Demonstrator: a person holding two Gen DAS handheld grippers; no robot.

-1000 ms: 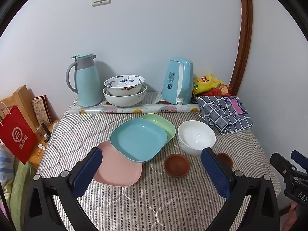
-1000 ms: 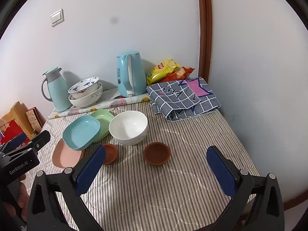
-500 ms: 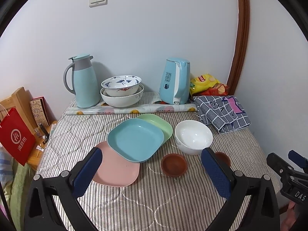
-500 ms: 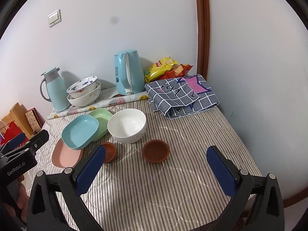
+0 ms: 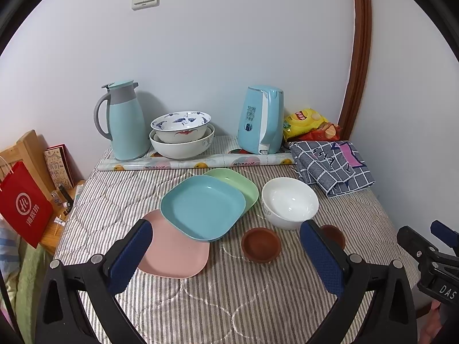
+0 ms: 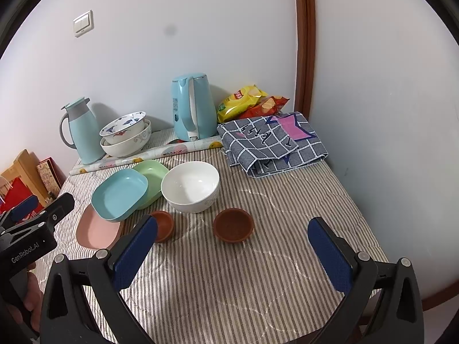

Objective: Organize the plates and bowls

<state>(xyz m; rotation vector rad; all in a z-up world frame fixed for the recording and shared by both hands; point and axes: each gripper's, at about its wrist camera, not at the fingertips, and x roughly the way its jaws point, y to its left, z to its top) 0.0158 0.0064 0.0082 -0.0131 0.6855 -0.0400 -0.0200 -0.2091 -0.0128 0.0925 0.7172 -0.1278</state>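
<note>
On the striped tablecloth a blue plate [image 5: 202,207] [image 6: 119,195] lies over a green plate [image 5: 239,182] [image 6: 152,176] and a pink plate [image 5: 175,255] [image 6: 96,232]. To the right of them stands an empty white bowl [image 5: 289,202] [image 6: 190,186]. In front sit two small brown dishes [image 5: 260,245] [image 6: 233,225], the other one [image 5: 334,233] [image 6: 163,225] half hidden by a finger. My left gripper [image 5: 226,258] is open above the table's near edge, holding nothing. My right gripper [image 6: 232,253] is open too, held back from the dishes.
Along the wall stand a blue thermos jug [image 5: 124,120], two stacked patterned bowls [image 5: 182,134], a blue kettle [image 5: 262,120], snack bags [image 5: 308,123] and a folded checked cloth [image 5: 332,166]. A rolled sheet [image 5: 195,163] lies before them. A red bag [image 5: 23,203] hangs left of the table.
Both views have shifted slightly; the tableware sits a little lower and nearer in frame. Nothing on the table moved, and both grippers stayed open.
</note>
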